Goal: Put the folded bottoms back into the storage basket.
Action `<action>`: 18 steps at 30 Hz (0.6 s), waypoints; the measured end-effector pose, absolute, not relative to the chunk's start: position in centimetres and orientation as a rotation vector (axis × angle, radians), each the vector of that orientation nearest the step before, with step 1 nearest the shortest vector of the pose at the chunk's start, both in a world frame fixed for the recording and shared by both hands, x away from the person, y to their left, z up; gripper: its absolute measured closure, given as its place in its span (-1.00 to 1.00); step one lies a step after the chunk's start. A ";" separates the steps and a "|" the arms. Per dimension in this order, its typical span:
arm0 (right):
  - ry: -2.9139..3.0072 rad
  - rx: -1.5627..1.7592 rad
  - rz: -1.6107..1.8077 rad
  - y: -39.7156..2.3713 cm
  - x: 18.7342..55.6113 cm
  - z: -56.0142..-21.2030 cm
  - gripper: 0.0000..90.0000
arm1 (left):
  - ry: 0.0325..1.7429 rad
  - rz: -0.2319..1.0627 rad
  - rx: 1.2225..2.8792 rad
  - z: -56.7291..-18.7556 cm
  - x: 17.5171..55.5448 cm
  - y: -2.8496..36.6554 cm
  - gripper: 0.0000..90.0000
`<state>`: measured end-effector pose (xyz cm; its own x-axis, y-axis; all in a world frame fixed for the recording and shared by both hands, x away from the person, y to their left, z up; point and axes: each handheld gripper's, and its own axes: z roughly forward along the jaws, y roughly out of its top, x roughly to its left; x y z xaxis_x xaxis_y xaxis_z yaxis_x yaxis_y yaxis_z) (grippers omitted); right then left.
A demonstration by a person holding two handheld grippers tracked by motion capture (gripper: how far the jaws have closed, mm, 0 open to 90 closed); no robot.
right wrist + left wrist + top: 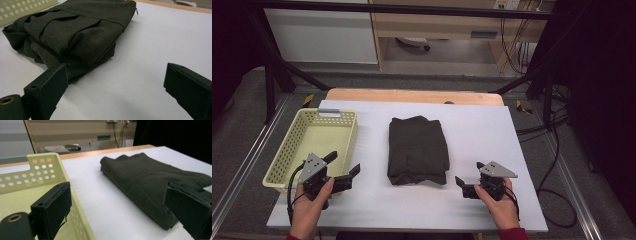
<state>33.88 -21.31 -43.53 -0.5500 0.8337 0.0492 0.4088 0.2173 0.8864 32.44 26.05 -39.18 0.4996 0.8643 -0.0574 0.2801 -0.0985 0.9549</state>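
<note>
White matte tabletop (492, 145) bears folded dark woven cloth (417, 149) and perforated plastic basket (292, 155); both grippers' jaws released.

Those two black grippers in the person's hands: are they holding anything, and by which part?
Nothing is held. The left gripper and right gripper both stand open on either side of the folded dark garment, apart from it.

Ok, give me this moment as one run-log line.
left gripper: open, empty, beside yellow basket | right gripper: open, empty, near folded dark garment | garment: flat on white table, untouched
</note>
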 end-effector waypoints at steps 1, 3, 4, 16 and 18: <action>2.057 1.147 1.293 -21.3 33.9 -43.5 -0.89 | 1.002 0.666 1.623 -39.2 32.4 26.2 -0.83; 2.054 1.149 1.307 -21.3 33.8 -43.4 -0.90 | 1.001 0.669 1.624 -39.2 32.4 26.3 -0.83; 2.054 1.149 1.307 -21.3 33.8 -43.4 -0.90 | 1.000 0.670 1.628 -39.2 32.4 26.3 -0.83; 2.091 1.114 1.349 -18.2 33.8 -42.7 -0.87 | 1.005 0.637 1.637 -39.5 32.8 26.4 -0.81; 2.119 1.105 1.338 -17.5 33.9 -42.8 -0.87 | 1.006 0.629 1.641 -39.6 32.9 26.3 -0.81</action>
